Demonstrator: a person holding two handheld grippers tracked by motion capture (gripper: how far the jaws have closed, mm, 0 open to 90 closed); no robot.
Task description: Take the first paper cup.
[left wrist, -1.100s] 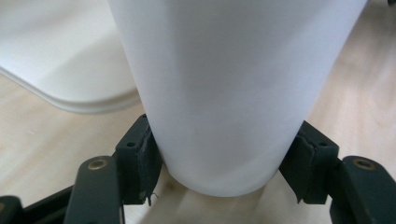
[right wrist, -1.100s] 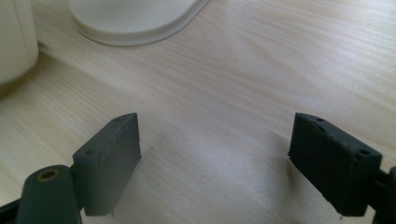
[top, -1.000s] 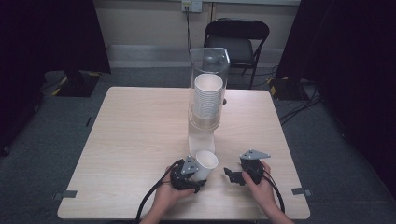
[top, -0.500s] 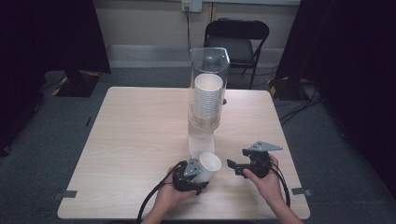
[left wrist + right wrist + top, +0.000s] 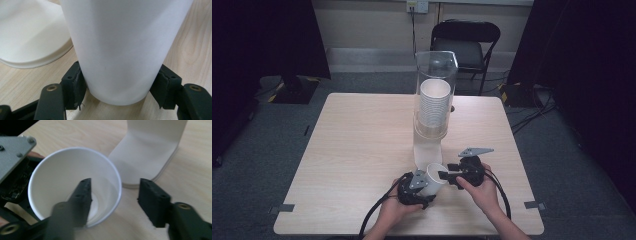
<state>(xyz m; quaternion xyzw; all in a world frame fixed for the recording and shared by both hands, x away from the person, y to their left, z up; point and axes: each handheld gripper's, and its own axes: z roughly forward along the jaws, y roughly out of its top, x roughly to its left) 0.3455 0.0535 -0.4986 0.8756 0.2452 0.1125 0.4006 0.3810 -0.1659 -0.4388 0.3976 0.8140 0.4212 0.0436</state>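
While my left gripper [image 5: 424,184] holds the white paper cup [image 5: 435,178] near the lower middle of the high view, its two jaws press against the cup's lower wall from both sides, as the left gripper view shows (the cup [image 5: 125,47] takes most of that frame). My right gripper [image 5: 446,175] is just beside it at the right, with the jaws apart: in the right gripper view one jaw is inside the mouth of the cup [image 5: 75,187] and the other is outside the rim, over the bare wood. Both jaws are not yet closed on the cup wall. Behind the cup, toward the centre of the high view, the clear cup dispenser [image 5: 435,95] stands upright on the surface [image 5: 357,145] with a stack of cups [image 5: 435,105] inside. Its white base [image 5: 147,155] is at the upper right of the right gripper view.
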